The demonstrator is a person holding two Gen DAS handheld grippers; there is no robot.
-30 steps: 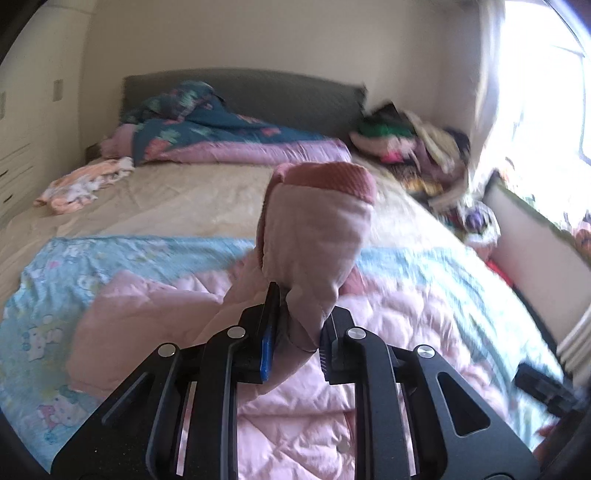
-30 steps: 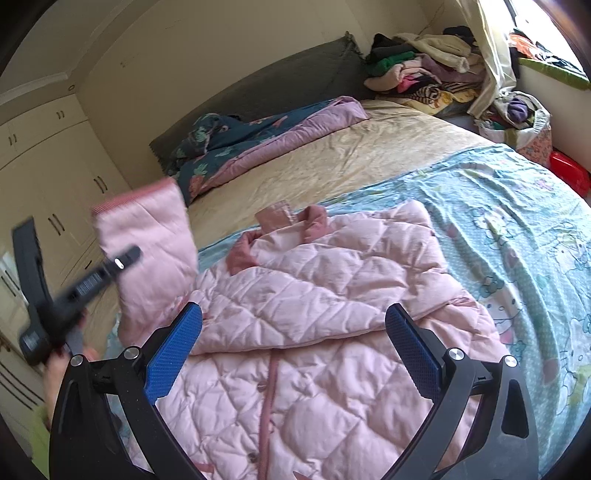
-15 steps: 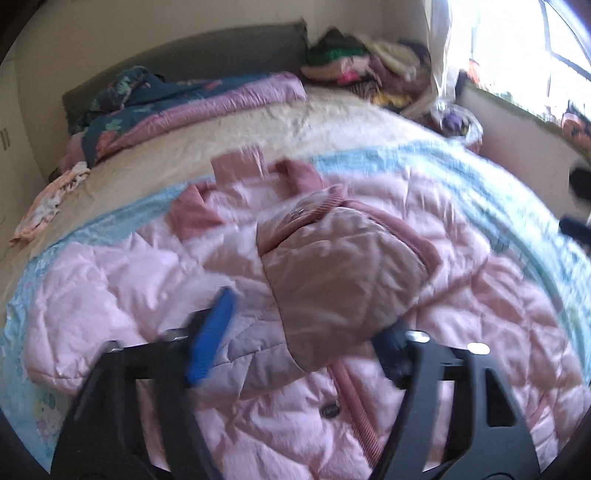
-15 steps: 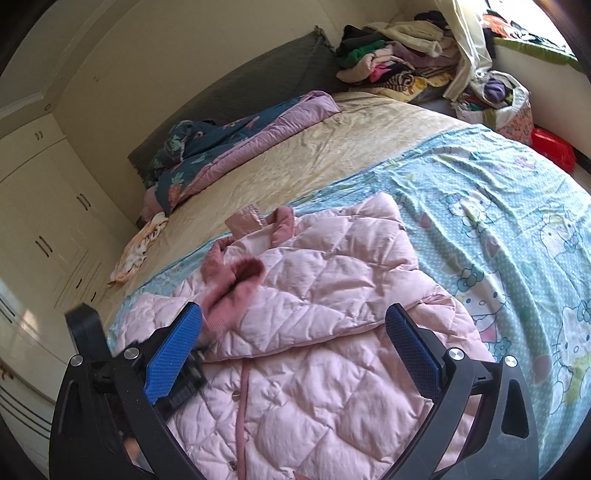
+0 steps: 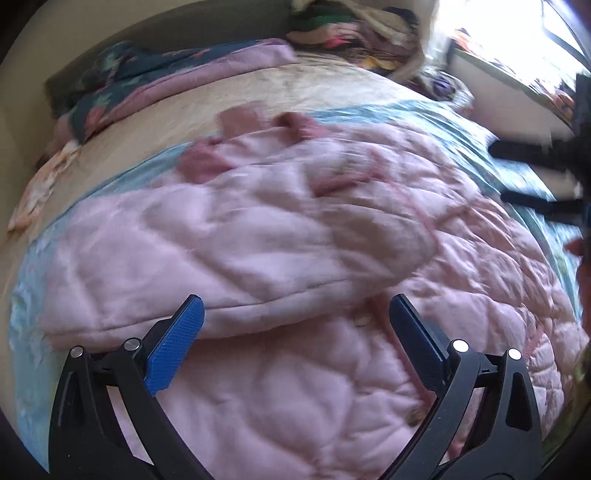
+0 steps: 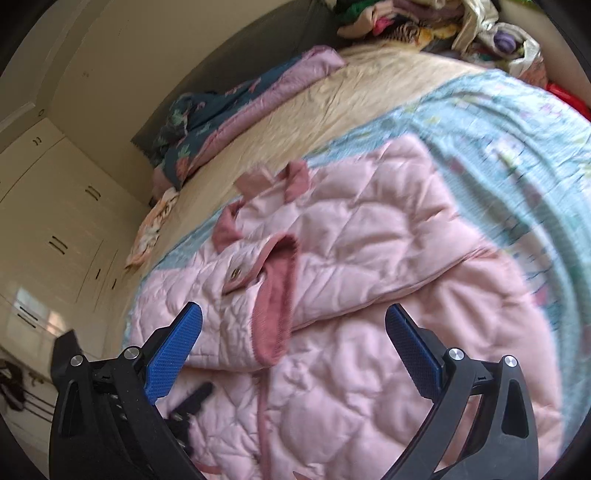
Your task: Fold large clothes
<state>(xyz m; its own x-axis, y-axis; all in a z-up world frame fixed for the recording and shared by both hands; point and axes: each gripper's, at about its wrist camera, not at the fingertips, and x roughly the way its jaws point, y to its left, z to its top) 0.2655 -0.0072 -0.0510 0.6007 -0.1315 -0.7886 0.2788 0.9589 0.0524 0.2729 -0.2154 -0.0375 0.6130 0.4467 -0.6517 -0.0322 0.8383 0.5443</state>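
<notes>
**Sleeve folded over jacket, both grippers wide and empty**

Lying flat on the light blue cartoon-print sheet (image 6: 517, 122) is the pink quilted jacket (image 6: 369, 229), spread front-up across the near part of the bed. One sleeve (image 6: 236, 295) is folded across the chest, its darker pink ribbed cuff (image 6: 277, 295) facing the right wrist camera, with a snap button (image 6: 234, 274) showing near it. Collar pieces in the same darker pink sit at the far edge of the jacket, toward the beige bedsheet (image 6: 332, 99).

Left gripper (image 5: 295, 317): jaws opening, pads already well apart, nothing pressed between them; the folded sleeve (image 5: 229, 251) lies just ahead of and under the fingertips. View is motion-blurred.

Right gripper (image 6: 291, 321): jaws spread wide, clamped on nothing, hovering over the cuff end of the sleeve. Part of the left gripper's black frame shows at lower left of the right wrist view, low over the jacket.

Background: a dark floral quilt with pink lining (image 6: 229, 107) bunched by the grey headboard (image 6: 258, 48), a heap of mixed clothes (image 6: 424, 22) at the far corner, a small floral garment (image 6: 155, 221) on the bed's edge, cream wardrobe doors (image 6: 55, 206) on the left.
</notes>
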